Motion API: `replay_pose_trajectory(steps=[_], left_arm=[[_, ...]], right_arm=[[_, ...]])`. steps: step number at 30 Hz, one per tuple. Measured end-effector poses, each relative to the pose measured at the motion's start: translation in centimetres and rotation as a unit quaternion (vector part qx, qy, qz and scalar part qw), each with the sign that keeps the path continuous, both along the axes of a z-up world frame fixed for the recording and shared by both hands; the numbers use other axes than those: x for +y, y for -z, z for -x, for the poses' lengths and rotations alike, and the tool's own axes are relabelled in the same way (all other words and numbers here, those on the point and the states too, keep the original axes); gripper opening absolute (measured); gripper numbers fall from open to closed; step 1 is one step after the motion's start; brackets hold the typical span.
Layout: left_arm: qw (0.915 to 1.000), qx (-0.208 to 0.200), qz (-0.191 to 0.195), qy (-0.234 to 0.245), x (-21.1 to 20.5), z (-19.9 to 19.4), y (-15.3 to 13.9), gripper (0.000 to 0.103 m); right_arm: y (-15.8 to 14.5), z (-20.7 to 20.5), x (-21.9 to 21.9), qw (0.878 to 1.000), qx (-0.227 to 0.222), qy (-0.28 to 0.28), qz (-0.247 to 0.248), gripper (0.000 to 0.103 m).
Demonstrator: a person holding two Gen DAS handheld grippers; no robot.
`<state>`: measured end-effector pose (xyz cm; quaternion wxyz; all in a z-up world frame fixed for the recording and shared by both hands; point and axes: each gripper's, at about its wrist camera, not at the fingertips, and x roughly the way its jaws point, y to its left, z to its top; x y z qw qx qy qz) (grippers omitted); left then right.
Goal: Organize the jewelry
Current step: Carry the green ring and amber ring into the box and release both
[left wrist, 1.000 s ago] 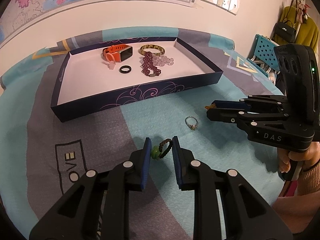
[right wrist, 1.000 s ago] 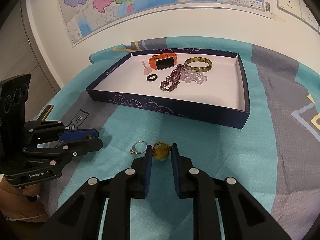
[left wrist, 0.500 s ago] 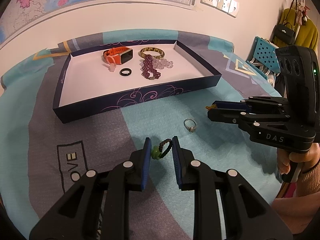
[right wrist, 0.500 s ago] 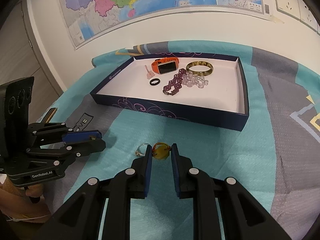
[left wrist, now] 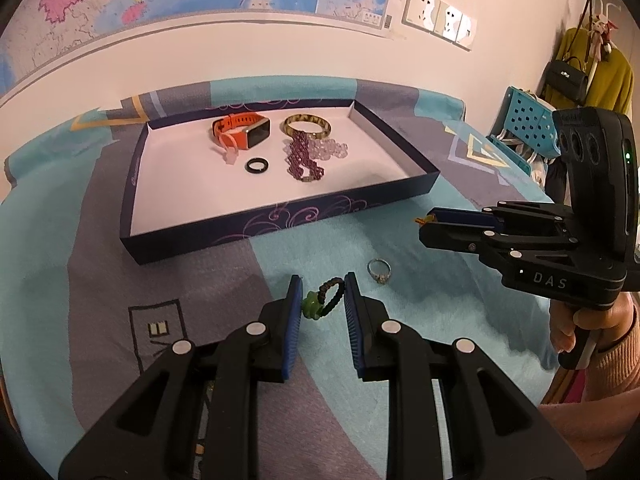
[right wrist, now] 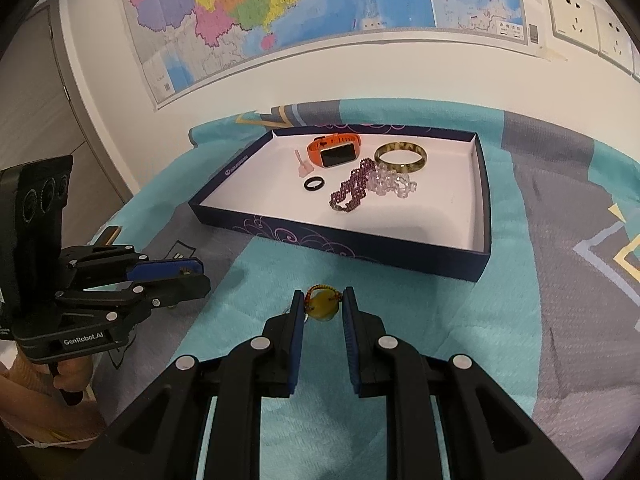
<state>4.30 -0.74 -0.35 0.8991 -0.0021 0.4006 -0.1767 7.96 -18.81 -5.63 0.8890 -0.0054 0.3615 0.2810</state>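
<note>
So both tongs are holding: left gripper (left wrist: pixel 320 304) pinches the green-bead cord ring (left wrist: pixel 325 303) at lower center, right gripper (right wrist: pixel 322 307) the amber-bead cord ring (right wrist: pixel 323 306). Light, floppy cords, so pinch the beads.

The cloth (left wrist: pixel 400 360) looked matt and woven; the ring (left wrist: pixel 379 271) was shiny metal, the tray (right wrist: pixel 482 200) smooth card.

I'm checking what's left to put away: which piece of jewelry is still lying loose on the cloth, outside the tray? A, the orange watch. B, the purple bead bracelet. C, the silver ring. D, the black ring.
C: the silver ring lies on the cloth, in front of the tray.
</note>
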Motion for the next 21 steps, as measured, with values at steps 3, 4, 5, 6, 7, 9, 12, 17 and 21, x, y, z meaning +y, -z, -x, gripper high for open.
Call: replay_pose_trajectory(steps=[3,4,5,6,7,9,12,17,21], left_arm=[[1.0000,-0.004,0.001,0.000,0.1,-0.1,-0.4,0.022],[1.0000,-0.006,0.000,0.001,0.0,-0.1,-0.5,0.022],[1.0000,-0.007,0.000,0.001,0.0,-0.2,-0.6,0.022],[1.0000,-0.010,-0.001,0.001,0.0,-0.2,-0.7,0.022],[0.9999,-0.012,-0.002,0.001,0.0,-0.3,-0.9,0.022],[0.9999,-0.016,-0.002,0.000,0.0,-0.4,-1.1,0.022],[0.9997,-0.024,-0.003,-0.001,0.0,-0.7,-1.6,0.022],[0.9996,-0.029,-0.006,-0.003,0.1,-1.3,-2.0,0.022],[0.9995,-0.032,-0.006,-0.003,0.2,-1.8,-2.2,0.022]], right_arm=[[-0.3,-0.1,0.1,1.000,-0.005,-0.002,0.000,0.017],[-0.4,-0.2,0.2,1.000,-0.006,-0.003,0.001,0.017],[-0.6,-0.2,0.2,1.000,-0.008,-0.004,0.002,0.017],[-0.7,-0.3,0.3,1.000,-0.010,-0.005,0.003,0.017],[-0.8,-0.3,0.3,1.000,-0.012,-0.005,0.003,0.017],[-1.0,-0.4,0.4,1.000,-0.015,-0.006,0.003,0.017],[-1.4,-0.7,0.5,1.000,-0.021,-0.006,0.004,0.017],[-2.0,-1.2,0.5,1.000,-0.027,-0.006,0.006,0.017],[-2.3,-1.6,0.5,1.000,-0.030,-0.006,0.006,0.017]])
